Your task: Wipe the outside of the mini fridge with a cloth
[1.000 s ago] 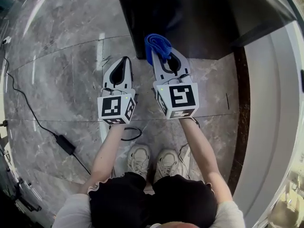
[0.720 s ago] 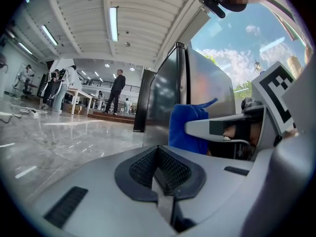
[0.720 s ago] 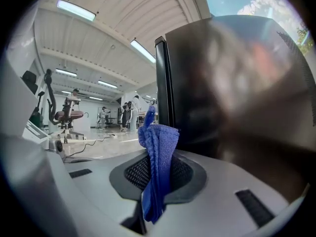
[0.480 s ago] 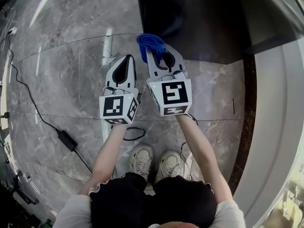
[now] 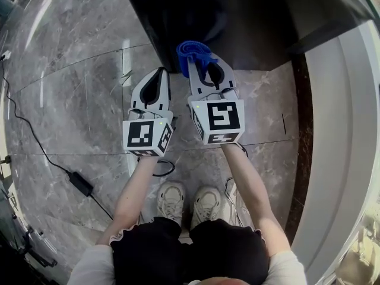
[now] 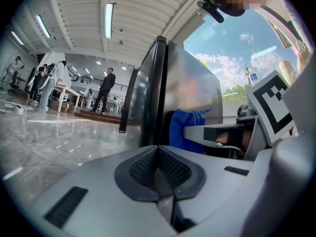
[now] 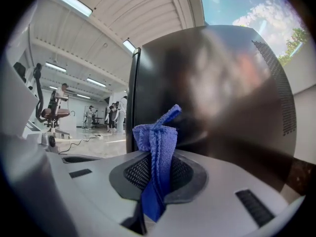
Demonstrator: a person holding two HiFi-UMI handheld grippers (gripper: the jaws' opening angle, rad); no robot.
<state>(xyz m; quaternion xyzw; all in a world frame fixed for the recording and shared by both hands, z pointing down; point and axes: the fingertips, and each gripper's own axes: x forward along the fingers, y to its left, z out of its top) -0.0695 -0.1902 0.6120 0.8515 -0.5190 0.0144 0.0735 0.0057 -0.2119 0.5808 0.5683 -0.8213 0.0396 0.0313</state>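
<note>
The black mini fridge (image 5: 237, 22) stands on the marble floor ahead of me, and it fills the right gripper view (image 7: 212, 93). My right gripper (image 5: 198, 58) is shut on a folded blue cloth (image 5: 193, 53), whose bunched end (image 7: 158, 137) sticks up past the jaws close to the fridge's lower front corner. My left gripper (image 5: 159, 75) is shut and holds nothing, just left of the right one and a little short of the fridge. From the left gripper view the fridge's edge (image 6: 158, 93) and the blue cloth (image 6: 185, 130) show to the right.
A black cable with a power brick (image 5: 80, 183) runs over the floor at the left. A pale wall or ledge (image 5: 344, 135) runs down the right side. My shoes (image 5: 190, 203) are below the grippers. People stand far off in the hall (image 6: 104, 90).
Both grippers kept their places against each other, the cloth still clamped. The right gripper's cloth end now sits nearer the fridge's lower corner than a second ago.
</note>
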